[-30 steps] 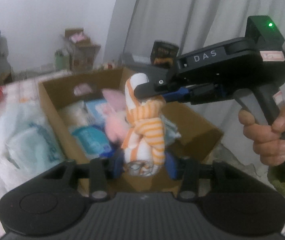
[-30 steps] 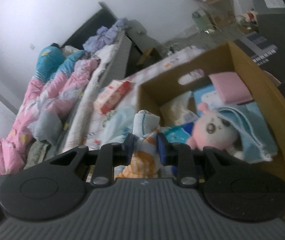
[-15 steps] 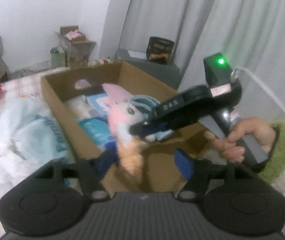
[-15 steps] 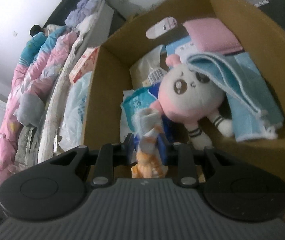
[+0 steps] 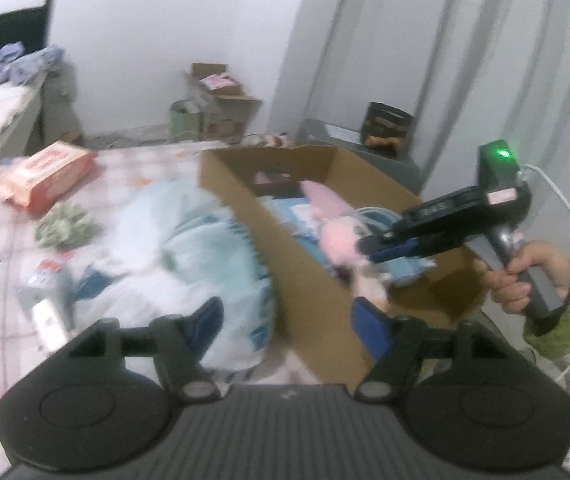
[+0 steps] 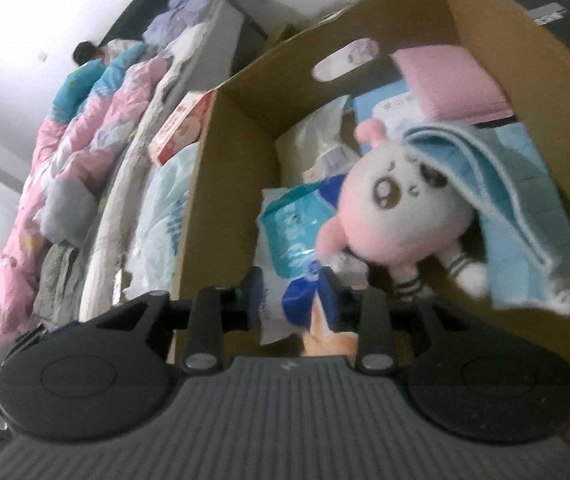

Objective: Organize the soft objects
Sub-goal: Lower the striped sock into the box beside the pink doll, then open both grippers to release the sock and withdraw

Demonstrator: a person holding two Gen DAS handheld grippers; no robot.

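Observation:
A cardboard box stands on the bed and holds a pink plush toy, a light blue towel, a pink pad and tissue packs. My right gripper is open above the box's near corner; the orange-and-white striped cloth roll lies just below its fingers, free of them. In the left wrist view the right gripper reaches into the box, the roll blurred below it. My left gripper is open and empty beside the box's left wall.
A large light blue plastic pack lies left of the box on the checked sheet. A red-and-white wipes pack and a green scrunchie lie further left. A pink-and-blue duvet lies along the bed. Curtains hang behind.
My left gripper let go of the striped roll and swung left. My right gripper carried the roll down into the box and opened, dropping it.

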